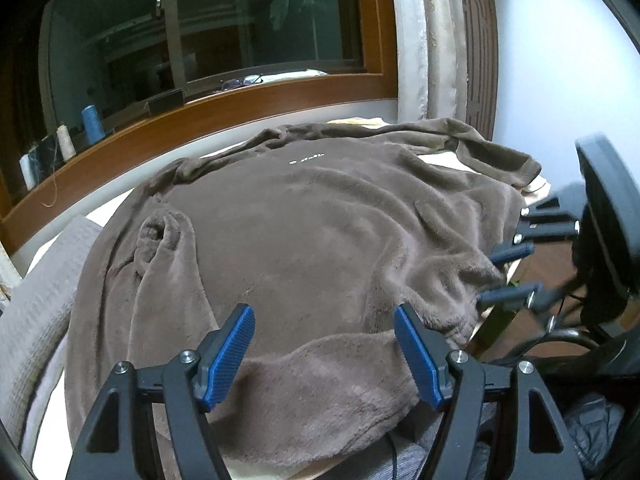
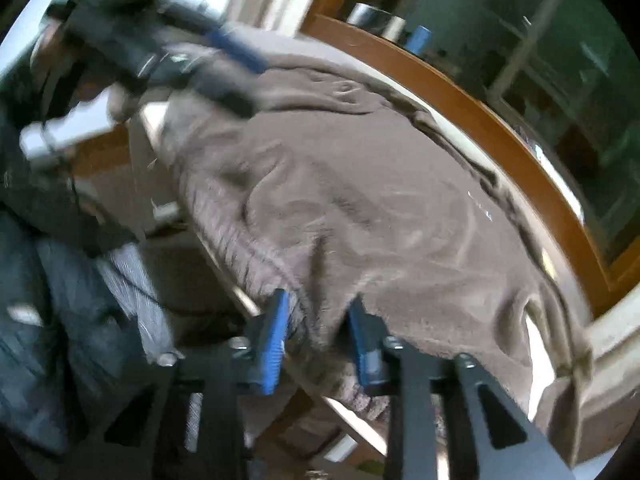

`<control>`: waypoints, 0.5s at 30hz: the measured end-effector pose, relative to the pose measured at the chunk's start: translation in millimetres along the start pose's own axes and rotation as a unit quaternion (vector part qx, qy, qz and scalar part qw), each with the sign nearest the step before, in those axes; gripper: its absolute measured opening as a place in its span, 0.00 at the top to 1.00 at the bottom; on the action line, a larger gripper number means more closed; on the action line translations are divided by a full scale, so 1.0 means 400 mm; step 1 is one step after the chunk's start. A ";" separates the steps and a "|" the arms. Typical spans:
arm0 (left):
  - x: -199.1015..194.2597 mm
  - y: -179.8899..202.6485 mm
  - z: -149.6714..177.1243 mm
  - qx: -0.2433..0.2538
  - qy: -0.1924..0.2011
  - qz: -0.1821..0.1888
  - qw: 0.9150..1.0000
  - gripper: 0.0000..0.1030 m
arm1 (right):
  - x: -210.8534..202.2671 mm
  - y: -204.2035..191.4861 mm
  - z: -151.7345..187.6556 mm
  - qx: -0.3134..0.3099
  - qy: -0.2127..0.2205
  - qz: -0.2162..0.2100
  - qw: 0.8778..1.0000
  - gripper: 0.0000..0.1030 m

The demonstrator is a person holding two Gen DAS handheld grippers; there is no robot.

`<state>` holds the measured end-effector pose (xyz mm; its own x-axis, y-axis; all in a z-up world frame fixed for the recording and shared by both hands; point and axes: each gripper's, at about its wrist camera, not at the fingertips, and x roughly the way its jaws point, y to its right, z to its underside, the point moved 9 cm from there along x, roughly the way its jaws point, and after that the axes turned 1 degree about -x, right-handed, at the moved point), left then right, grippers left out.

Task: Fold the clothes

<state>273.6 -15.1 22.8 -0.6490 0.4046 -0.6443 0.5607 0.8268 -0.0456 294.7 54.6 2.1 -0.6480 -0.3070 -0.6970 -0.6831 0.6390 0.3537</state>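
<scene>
A brown fleece sweater lies spread on a table, chest up with small white lettering, sleeves folded in. My left gripper is open above its near hem and holds nothing. My right gripper shows at the sweater's right edge in the left wrist view, fingers around the hem corner. In the right wrist view the right gripper has a bunch of the ribbed hem of the sweater between its blue pads. The left gripper appears blurred at the top left there.
A wooden window sill runs behind the table with thread spools and glasses on it. A curtain hangs at the back right. A grey cloth lies at the left. A chair and floor are beyond the table's right edge.
</scene>
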 end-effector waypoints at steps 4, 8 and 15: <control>-0.005 0.000 0.004 0.001 0.003 0.002 1.000 0.28 | -0.021 0.055 -0.034 0.045 0.016 0.012 0.999 0.93; -0.005 0.022 0.013 0.026 0.000 0.003 1.000 0.28 | -0.033 0.104 -0.066 0.058 0.036 0.056 0.996 0.94; 0.011 0.090 0.036 0.103 0.001 -0.016 0.995 0.28 | -0.028 0.225 -0.133 0.091 0.067 0.109 0.988 0.95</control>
<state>298.3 10.9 7.1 -0.6687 0.3805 -0.6388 0.6336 0.7411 -0.2218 222.6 77.9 74.9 -0.8194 -0.2312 -0.5245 -0.4590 0.8128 0.3589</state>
